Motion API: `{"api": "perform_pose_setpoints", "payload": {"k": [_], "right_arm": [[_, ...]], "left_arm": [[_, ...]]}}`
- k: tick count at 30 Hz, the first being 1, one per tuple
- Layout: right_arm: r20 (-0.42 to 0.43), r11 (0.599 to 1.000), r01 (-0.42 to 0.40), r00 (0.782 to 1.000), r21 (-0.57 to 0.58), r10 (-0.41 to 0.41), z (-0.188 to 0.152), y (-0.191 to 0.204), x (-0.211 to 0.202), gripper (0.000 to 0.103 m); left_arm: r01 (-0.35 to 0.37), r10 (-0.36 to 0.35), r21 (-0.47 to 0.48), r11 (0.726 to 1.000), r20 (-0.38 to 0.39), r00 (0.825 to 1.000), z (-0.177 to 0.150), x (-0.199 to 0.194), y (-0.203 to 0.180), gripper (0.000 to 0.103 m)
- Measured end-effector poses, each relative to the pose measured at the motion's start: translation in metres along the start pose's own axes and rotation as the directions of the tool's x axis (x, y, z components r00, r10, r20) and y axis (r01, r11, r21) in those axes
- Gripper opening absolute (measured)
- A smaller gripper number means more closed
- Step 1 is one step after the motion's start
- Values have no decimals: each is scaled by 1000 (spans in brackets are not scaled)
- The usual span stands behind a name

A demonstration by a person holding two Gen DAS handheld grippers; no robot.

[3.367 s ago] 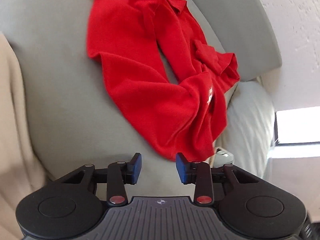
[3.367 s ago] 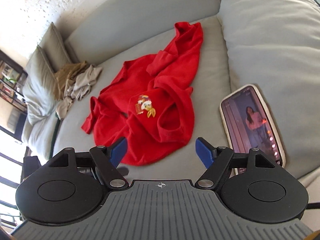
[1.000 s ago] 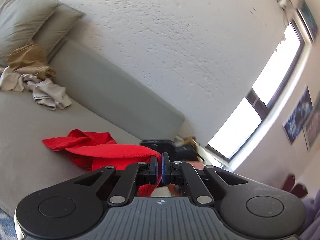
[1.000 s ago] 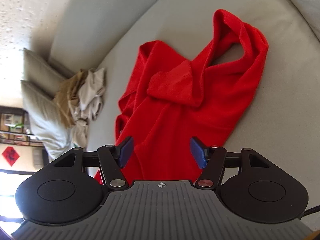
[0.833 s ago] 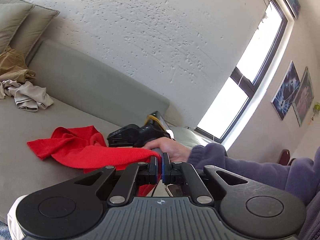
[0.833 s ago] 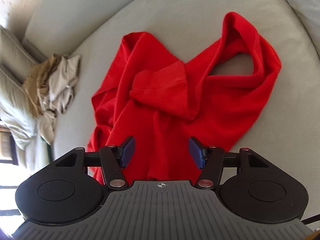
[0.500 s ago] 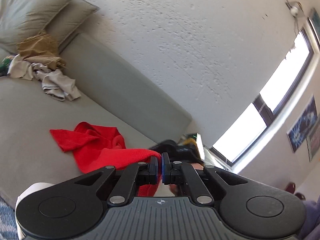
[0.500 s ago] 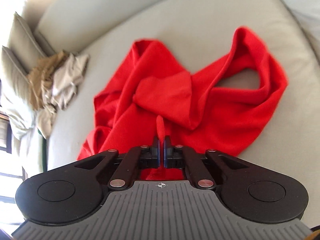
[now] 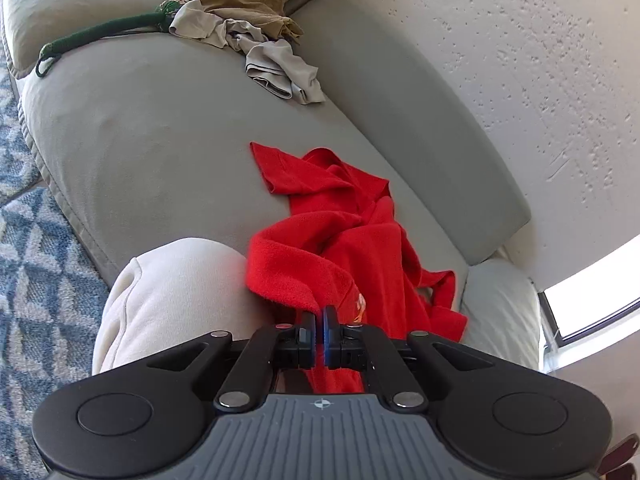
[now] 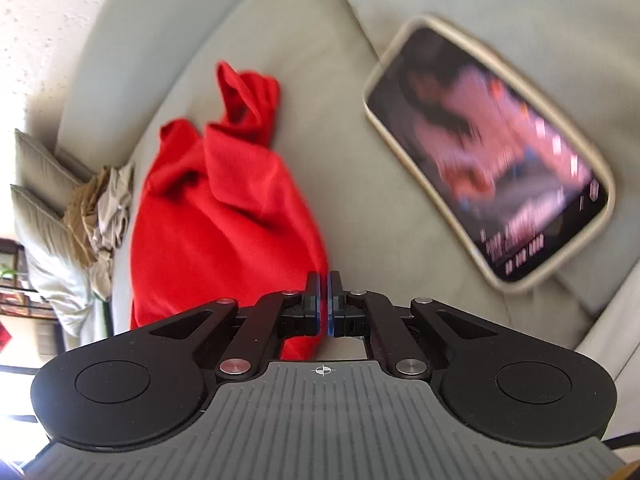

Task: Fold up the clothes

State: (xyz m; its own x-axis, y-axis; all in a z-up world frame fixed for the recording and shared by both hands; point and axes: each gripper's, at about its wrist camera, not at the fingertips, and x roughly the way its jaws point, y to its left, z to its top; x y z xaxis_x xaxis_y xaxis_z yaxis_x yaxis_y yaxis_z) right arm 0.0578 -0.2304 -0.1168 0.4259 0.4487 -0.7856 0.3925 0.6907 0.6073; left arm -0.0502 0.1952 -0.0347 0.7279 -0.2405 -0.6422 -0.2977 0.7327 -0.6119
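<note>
A red shirt (image 9: 352,236) lies bunched on the grey sofa seat (image 9: 168,140). My left gripper (image 9: 319,322) is shut on an edge of the red shirt and holds it lifted near the sofa's front. In the right wrist view the red shirt (image 10: 224,216) hangs stretched away from my right gripper (image 10: 324,292), which is shut on another edge of it. The pinched cloth itself is hidden between the pads.
A pile of tan and beige clothes (image 9: 256,44) and a green cord (image 9: 100,32) lie at the far end of the sofa. A phone with a lit screen (image 10: 488,152) rests on the cushion at right. A cream trouser leg (image 9: 168,300) is near the left gripper. Blue patterned rug (image 9: 36,280) at left.
My right gripper closed on the red shirt and pulled it up toward the phone side. My left gripper, still shut on the shirt, tilted down to face the sofa seat.
</note>
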Motion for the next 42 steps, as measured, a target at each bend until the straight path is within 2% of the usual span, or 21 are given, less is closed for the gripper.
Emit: {"api": "perform_pose_setpoints", "payload": {"k": [1, 3, 5, 9, 12, 14, 20, 24, 27, 29, 31, 33, 34, 35, 38, 42], "right_arm": [[-15, 1000, -8, 1000, 7, 8, -3, -4, 4, 9], [11, 999, -34, 999, -12, 34, 2, -4, 4, 19], [37, 998, -60, 997, -31, 61, 6, -4, 5, 51], [86, 991, -109, 990, -72, 115, 15, -3, 5, 54], [94, 986, -149, 983, -80, 156, 24, -6, 13, 50], [111, 984, -165, 979, -73, 172, 27, -11, 23, 40], [129, 975, -201, 969, -95, 212, 30, -14, 35, 38], [116, 969, -242, 962, -52, 246, 35, -22, 36, 40], [109, 966, -254, 960, -53, 258, 38, -22, 38, 41], [106, 965, -238, 963, -111, 249, 38, -16, 40, 41], [102, 959, -212, 967, -188, 234, 38, -8, 41, 37], [103, 952, -173, 973, -252, 204, 35, -4, 41, 29], [104, 946, -153, 976, -284, 189, 33, -1, 40, 20], [104, 940, -135, 979, -312, 175, 32, 0, 40, 7], [90, 942, -141, 980, -303, 176, 30, -4, 36, 4], [107, 941, -122, 981, -317, 163, 22, 5, 20, 3]], "left_arm": [[-9, 9, 0, 1000, -2, 1000, 0, -1, 1, 1], [-26, 26, 1, 1000, -5, 1000, -1, -2, 2, 1], [-37, 37, -9, 999, -13, 999, 0, 0, 3, 1], [-45, 44, -30, 999, -37, 998, -3, 9, 6, 1], [-38, 34, -59, 998, -61, 998, -5, 15, 12, 1], [-28, 22, -89, 996, -72, 997, -6, 18, 18, 1], [13, -26, -146, 989, -90, 996, -7, 24, 29, 6], [50, -60, -109, 993, -92, 994, -6, 27, 25, 27], [69, -73, -45, 997, -97, 993, -6, 30, 17, 32], [69, -69, 1, 998, -101, 993, -7, 34, 11, 32], [69, -65, 37, 997, -103, 993, -7, 38, 8, 28], [73, -64, 74, 995, -116, 991, -8, 40, 6, 12], [81, -68, 90, 993, -131, 989, -9, 42, 6, 4], [94, -79, 97, 991, -147, 986, -10, 44, 7, 3], [147, -140, 46, 988, -142, 980, -10, 42, 13, 1], [237, -240, -90, 967, -27, 970, 6, 24, 20, 1]]}}
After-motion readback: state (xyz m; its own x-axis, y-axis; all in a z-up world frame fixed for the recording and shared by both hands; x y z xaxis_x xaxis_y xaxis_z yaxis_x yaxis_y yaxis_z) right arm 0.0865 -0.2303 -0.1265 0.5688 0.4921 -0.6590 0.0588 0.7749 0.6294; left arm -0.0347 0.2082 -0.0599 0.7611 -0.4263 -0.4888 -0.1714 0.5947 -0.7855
